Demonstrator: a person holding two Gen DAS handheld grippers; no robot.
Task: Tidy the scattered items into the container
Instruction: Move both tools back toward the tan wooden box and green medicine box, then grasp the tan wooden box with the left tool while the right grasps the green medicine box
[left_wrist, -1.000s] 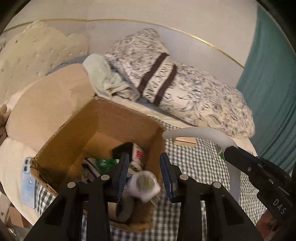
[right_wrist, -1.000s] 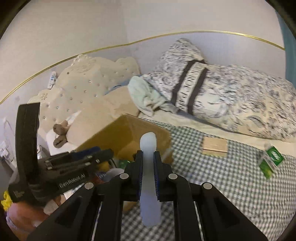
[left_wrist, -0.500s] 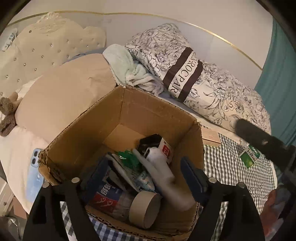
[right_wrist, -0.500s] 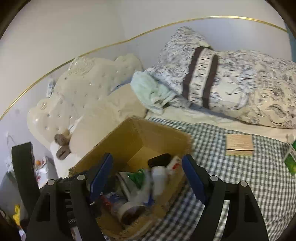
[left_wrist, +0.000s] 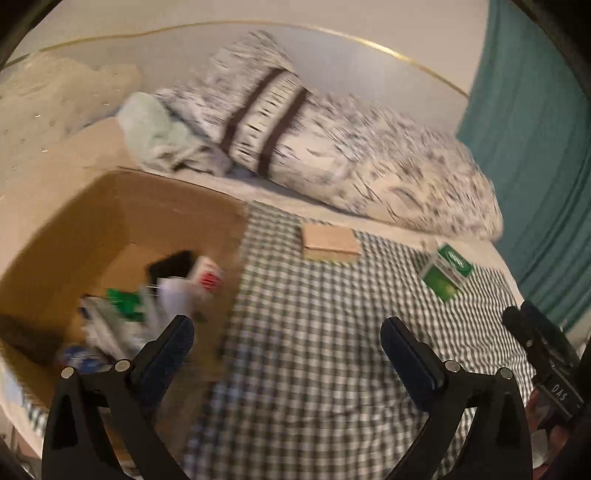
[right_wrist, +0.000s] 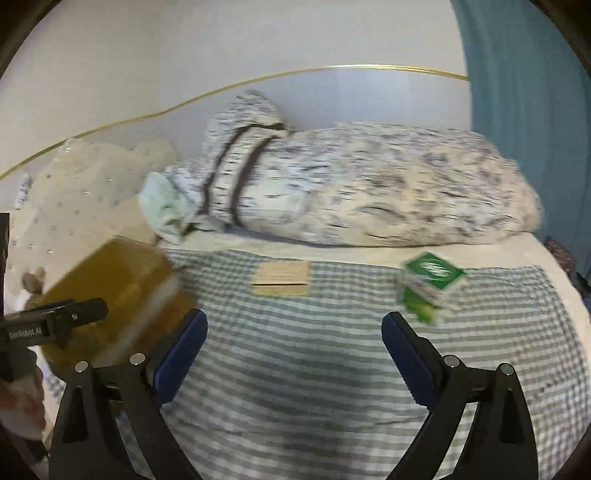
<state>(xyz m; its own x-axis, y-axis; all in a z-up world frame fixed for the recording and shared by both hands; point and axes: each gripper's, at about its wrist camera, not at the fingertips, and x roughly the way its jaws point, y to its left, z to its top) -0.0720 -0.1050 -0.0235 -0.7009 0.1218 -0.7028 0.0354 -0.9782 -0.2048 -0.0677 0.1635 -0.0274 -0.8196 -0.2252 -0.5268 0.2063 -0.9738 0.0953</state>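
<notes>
A brown corrugated cardboard box (left_wrist: 110, 221) sits at the left on the bed's checked woven cloth (left_wrist: 314, 332), its jumbled contents smeared by blur. The left claw (left_wrist: 286, 343) is spreading, nothing between its blue pads. Farther right lie a flat tan block (right_wrist: 281, 278) and a glossy green-and-white carton (right_wrist: 428, 286), both outside the box. The right claw (right_wrist: 293, 341) is also spreading, empty. Patterned pillows behind are blurred.
</notes>
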